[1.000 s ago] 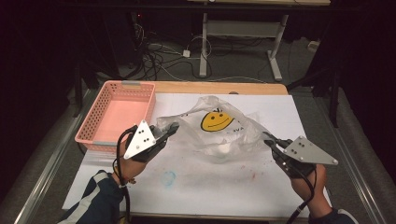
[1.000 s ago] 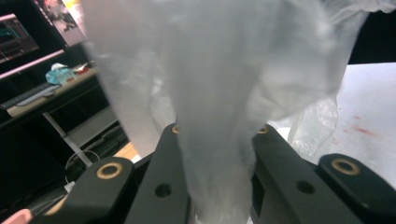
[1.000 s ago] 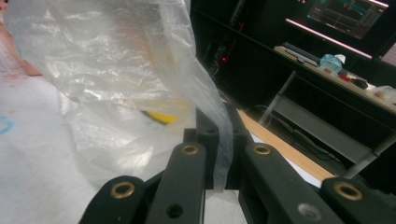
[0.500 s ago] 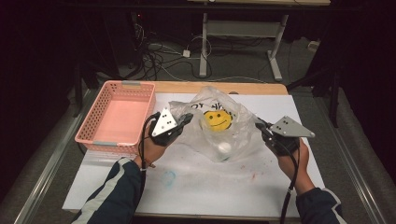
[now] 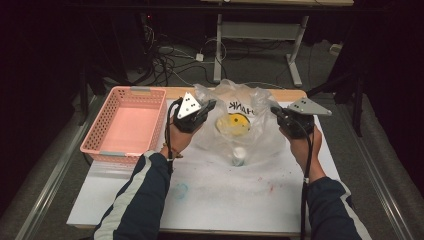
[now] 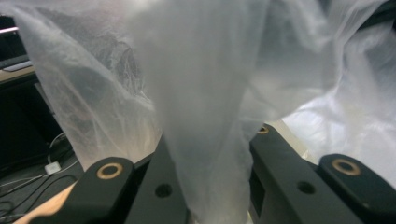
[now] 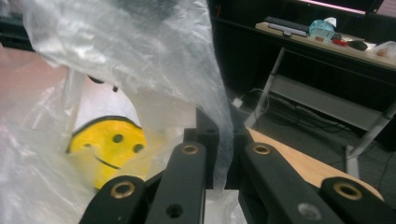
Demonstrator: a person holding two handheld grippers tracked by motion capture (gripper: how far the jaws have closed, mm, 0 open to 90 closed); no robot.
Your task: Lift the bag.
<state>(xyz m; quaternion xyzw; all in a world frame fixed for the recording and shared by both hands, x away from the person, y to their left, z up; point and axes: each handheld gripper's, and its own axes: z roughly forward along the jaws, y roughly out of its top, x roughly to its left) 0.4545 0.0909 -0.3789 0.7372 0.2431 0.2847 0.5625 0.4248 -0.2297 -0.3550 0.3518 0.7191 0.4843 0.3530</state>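
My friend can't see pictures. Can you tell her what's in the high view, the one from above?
Two hand-held grippers, the left gripper and the right gripper, each pinch a side of a clear plastic bag printed with a yellow smiley face and hold it up over a white table. A small white bottle sits low in the bag, and a pink basket stands on the left.

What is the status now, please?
Left gripper shut on bag. Right gripper shut on bag. Bag lifted open, white bottle under it. Basket beside, clear.

Pink mesh basket (image 5: pixel 125 125) at the table's left, white mat (image 5: pixel 225 195) with faint colour smudges, tangled cables (image 5: pixel 170 55) and a metal desk frame (image 5: pixel 295 55) beyond.
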